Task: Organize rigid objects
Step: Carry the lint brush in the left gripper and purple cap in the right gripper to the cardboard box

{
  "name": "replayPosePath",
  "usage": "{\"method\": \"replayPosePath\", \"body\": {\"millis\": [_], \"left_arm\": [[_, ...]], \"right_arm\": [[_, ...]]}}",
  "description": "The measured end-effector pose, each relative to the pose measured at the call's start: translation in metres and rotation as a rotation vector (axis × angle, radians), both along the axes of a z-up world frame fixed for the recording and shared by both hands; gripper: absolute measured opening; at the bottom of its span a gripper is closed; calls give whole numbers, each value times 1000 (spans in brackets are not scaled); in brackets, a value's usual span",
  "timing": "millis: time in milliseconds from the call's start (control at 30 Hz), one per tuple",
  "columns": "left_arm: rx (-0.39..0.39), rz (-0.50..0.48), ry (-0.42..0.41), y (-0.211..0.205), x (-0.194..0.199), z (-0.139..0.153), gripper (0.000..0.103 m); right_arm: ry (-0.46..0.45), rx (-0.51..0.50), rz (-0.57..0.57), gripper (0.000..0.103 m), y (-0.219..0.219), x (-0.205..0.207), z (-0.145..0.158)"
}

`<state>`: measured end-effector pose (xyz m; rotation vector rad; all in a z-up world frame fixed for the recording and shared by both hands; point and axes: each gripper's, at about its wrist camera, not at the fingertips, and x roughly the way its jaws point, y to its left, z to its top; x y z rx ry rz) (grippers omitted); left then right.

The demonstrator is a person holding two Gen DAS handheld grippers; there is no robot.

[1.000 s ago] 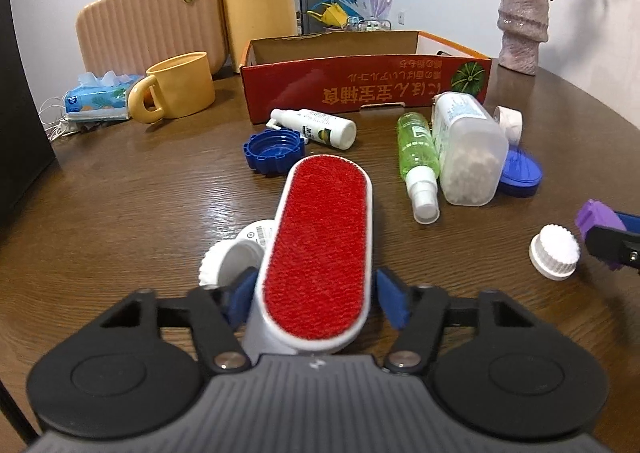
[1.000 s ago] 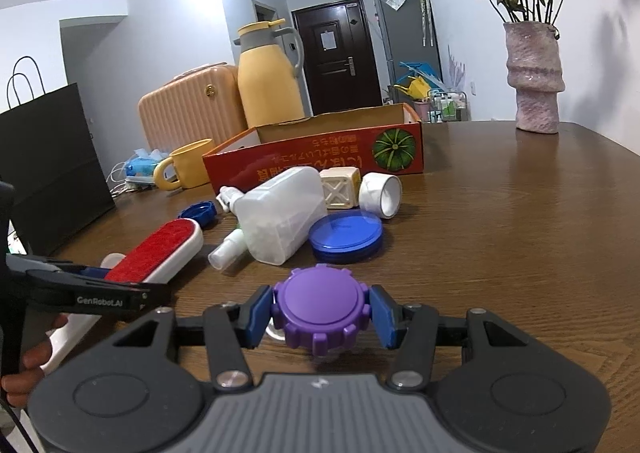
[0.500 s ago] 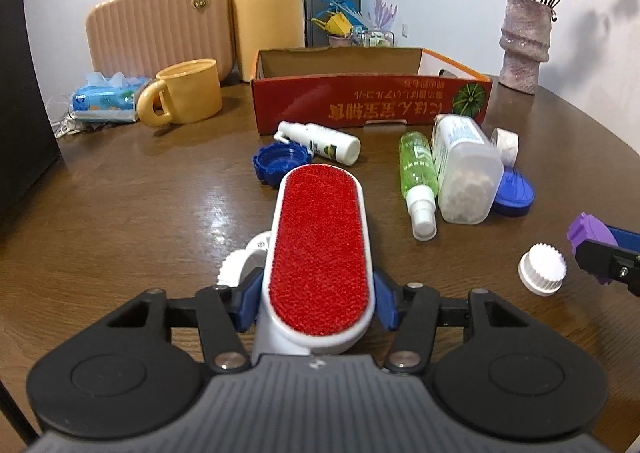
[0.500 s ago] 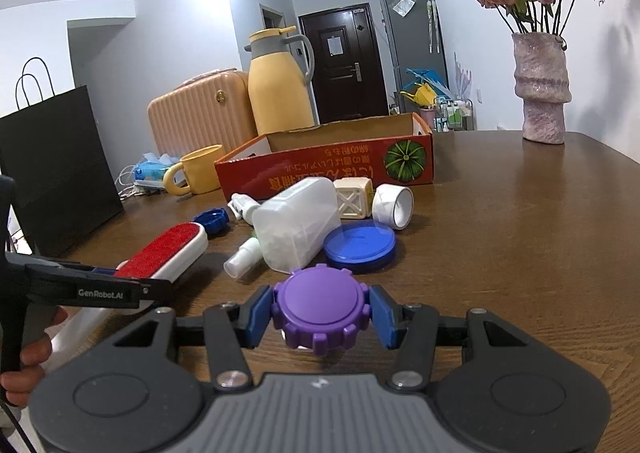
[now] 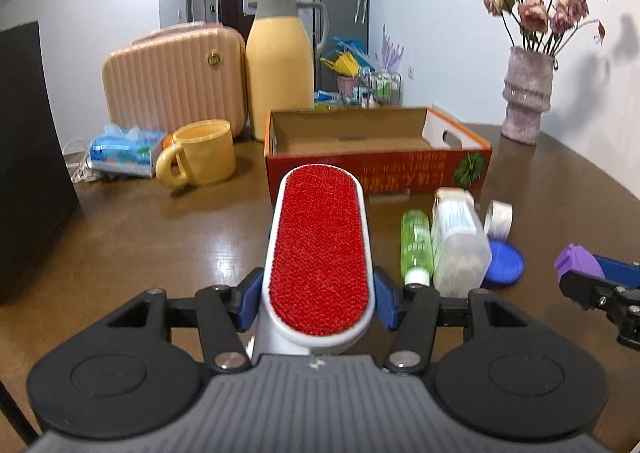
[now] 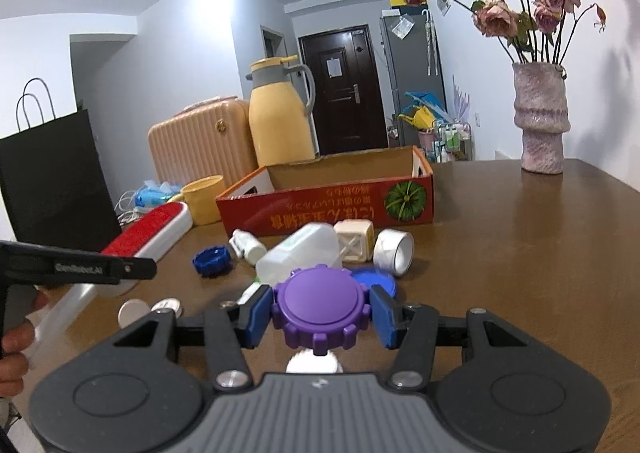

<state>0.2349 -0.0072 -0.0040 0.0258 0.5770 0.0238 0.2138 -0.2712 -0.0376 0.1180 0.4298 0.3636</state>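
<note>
My left gripper (image 5: 318, 299) is shut on a white lint brush with a red pad (image 5: 320, 249), held off the table and pointing toward the red cardboard box (image 5: 472, 167). The same lint brush (image 6: 152, 229) shows at the left of the right wrist view. My right gripper (image 6: 322, 313) is shut on a purple ridged lid (image 6: 322, 307), also lifted; that purple lid (image 5: 576, 263) peeks in at the right edge of the left wrist view. The red cardboard box (image 6: 328, 209) stands open and shows nothing inside.
On the brown table lie a green spray bottle (image 5: 416, 243), a clear jar (image 5: 458, 243), a blue lid (image 5: 504, 263), a tape roll (image 6: 394, 253), a cream cube (image 6: 354, 241), a blue cap (image 6: 212, 261) and white caps (image 6: 134, 311). A yellow mug (image 5: 204, 153), a jug, a case and a vase (image 6: 542, 121) stand behind.
Both grippers have risen with their loads; the lint brush left the table and now overlaps the box front. The purple lid also lifted, uncovering a white cap beneath it.
</note>
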Motion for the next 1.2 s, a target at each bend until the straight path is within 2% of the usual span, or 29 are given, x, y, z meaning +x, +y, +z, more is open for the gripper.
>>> {"method": "replayPosePath", "body": {"millis": [267,700,1200], "left_arm": [[-15,-14,-64,-5,19,29,57],[-6,-34,-106,-13,76,55,57],[-15,-26,-112,-15,161,60,57]], "right_arm": [[-57,-14,-24,51,-2,22,23],[-127,-5,-28,51,4,81,58],[-131,-36,-65,51,19,167,67]]}}
